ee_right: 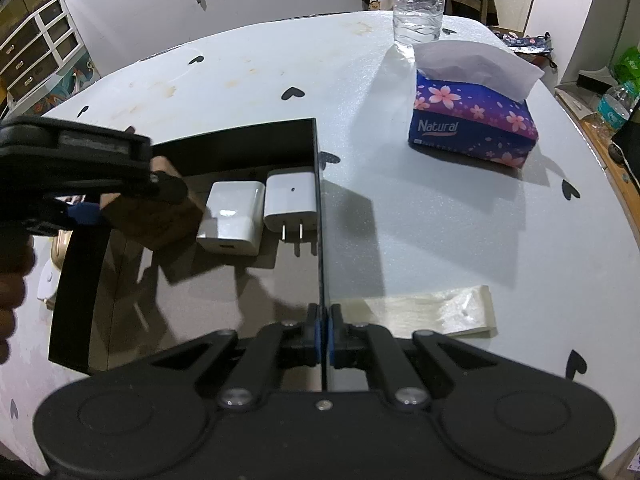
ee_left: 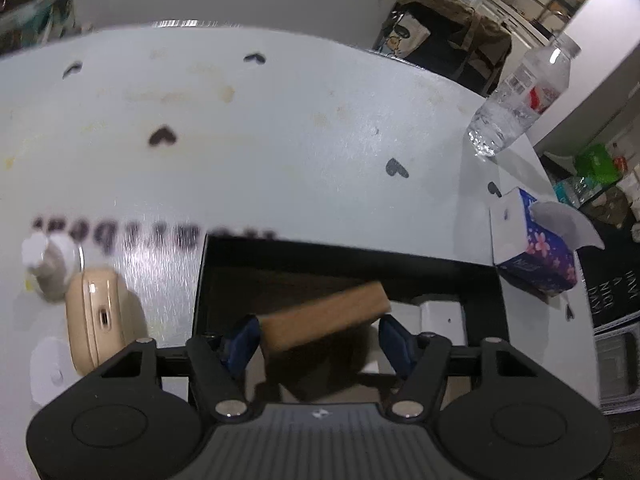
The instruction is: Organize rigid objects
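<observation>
Right gripper (ee_right: 324, 334) sits closest to the lens, jaws closed on the right-hand wall of the black box (ee_right: 319, 216), apparently steadying it. Left gripper (ee_left: 318, 338) is part open, with the brown block (ee_left: 326, 316) between its blue pads (ee_left: 242, 344). The block lies tilted and the left pad looks to touch it; a small gap seems to show at the right pad, so whether the grip is firm I cannot tell.

Relative to the black box: the block hangs above its left half, not yet resting on the floor. Two white chargers (ee_right: 234, 220) and (ee_right: 291, 200) lie side by side inside, against the right wall near the far wall. A beige case (ee_left: 98, 320) waits outside, just beside the left wall. The tissue box (ee_right: 474, 120) and water bottle (ee_right: 418, 4) stand well apart, beyond the right wall.

Step in hand, as I judge it: placing the block in the box.

Next move calls for lowering the block onto free floor left of the chargers, levelling it, then opening the jaws fully.
</observation>
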`<state>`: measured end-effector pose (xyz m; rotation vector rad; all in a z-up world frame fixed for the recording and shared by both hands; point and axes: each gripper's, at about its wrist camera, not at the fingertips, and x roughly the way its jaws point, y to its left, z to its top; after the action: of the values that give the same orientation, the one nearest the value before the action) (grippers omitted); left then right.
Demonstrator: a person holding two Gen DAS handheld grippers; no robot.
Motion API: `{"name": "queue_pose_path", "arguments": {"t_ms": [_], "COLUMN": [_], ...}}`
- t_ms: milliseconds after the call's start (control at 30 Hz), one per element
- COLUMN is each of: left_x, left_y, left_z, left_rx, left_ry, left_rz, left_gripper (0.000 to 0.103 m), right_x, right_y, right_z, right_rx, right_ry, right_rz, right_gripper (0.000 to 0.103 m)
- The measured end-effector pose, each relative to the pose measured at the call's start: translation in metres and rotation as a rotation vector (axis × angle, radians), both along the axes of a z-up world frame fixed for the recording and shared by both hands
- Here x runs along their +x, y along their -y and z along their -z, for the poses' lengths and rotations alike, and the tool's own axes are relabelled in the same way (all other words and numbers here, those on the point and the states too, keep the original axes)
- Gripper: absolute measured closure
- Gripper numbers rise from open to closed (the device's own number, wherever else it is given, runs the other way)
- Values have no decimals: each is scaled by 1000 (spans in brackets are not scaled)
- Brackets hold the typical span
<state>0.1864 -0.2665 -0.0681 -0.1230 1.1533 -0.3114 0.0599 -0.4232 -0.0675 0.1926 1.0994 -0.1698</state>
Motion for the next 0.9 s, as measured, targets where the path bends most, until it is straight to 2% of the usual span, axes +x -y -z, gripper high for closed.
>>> {"name": "queue_pose_path", "arguments": {"t_ms": [200,533,633,700,800,900], "left_x": [8,-9,-4,2,9,12], "left_y": [0,-10,-4,0,4,2], "left_z": [0,-11,-6,-1,-2,-2], "left_rx": [0,6,40,59,64,52], "left_ry": [-23,-94,-110,-112,-77,-77], "left_rz": [36,226,268,263,244,229], "left_gripper": [38,38,38,39,32,32], "right_x": [0,0,0,0,0,-1], "right_y": [0,1,1,1,1,1], "right_z": [0,0,0,0,0,0], "right_rx": [2,5,4,4,5,5], "right_ry": [0,0,0,0,0,0], "right_rz": [2,5,5,4,4,2], "right_gripper": [99,99,99,99,99,99]}}
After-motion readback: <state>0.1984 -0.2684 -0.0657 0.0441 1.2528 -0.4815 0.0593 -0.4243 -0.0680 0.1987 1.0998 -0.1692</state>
